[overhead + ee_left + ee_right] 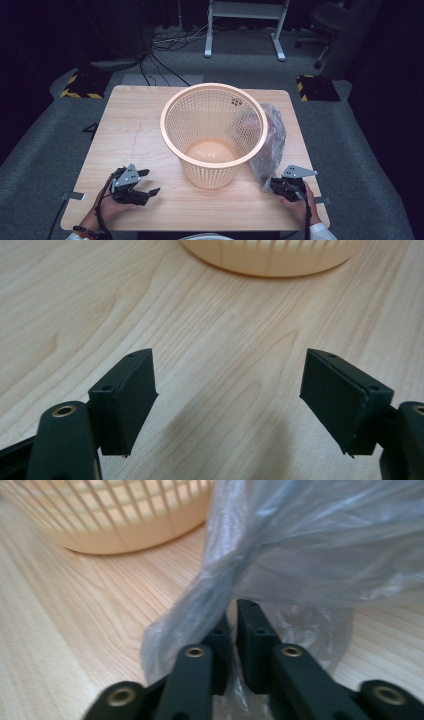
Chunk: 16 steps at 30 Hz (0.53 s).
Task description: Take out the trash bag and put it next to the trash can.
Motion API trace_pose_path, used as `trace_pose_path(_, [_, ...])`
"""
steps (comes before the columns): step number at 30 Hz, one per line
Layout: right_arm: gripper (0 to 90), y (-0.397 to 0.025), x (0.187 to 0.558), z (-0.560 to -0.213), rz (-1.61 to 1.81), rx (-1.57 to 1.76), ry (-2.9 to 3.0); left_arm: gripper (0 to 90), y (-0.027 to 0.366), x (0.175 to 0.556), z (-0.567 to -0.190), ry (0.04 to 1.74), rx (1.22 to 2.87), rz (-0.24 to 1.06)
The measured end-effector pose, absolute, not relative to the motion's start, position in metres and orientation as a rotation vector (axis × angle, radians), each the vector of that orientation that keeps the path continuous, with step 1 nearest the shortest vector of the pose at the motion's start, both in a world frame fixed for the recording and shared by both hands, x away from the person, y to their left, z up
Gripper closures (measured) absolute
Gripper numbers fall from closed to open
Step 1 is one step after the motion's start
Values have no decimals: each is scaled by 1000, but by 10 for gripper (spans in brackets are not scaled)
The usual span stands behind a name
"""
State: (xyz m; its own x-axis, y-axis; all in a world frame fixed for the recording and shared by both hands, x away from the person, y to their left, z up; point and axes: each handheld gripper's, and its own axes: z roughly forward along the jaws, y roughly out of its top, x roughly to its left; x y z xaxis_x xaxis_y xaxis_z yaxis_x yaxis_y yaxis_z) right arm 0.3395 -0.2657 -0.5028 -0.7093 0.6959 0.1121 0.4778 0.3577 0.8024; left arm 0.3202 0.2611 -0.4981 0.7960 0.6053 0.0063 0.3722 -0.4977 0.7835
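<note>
- Basket [212,132] of peach-coloured plastic lattice stands upright on the table [135,135], ahead of both grippers and between them; its solid floor shows bare through the open top.
- Clear plastic bag [270,145] leans against the basket's wall, directly ahead of the right gripper [272,186]. Something dark shows through the film; what it is cannot be told.
- Right gripper: jaws pressed nearly together on a gathered fold at the bag's near, lower edge. In the right gripper view the film [280,565] rises from between the jaws and spreads above them, with the basket's base [115,525] ahead and to the left of that gripper [235,625].
- Left gripper [150,182]: jaws spread wide, nothing between them, held just above the bare wood, well apart from the bag. In the left gripper view the gripper [227,395] faces the basket's bottom rim [272,262], which lies ahead of it.
- Surface: pale wood tabletop, grain visible, dry and unmarked.
- Room: grey carpet, cables [165,47] and a white frame [245,27] on the floor beyond the table, black-and-yellow striped blocks [80,85] at its far corners, an office chair [330,25] at the far right.
- High view gives the basket's interior and the bag's full height; the right gripper view gives the pinch itself.
</note>
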Motion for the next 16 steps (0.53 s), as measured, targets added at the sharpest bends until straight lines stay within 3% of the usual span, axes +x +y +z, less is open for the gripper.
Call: trace_pose_path(16, [360,-274,339,-504,1109,1119,2330,196,259,327,-505,785,2230,331])
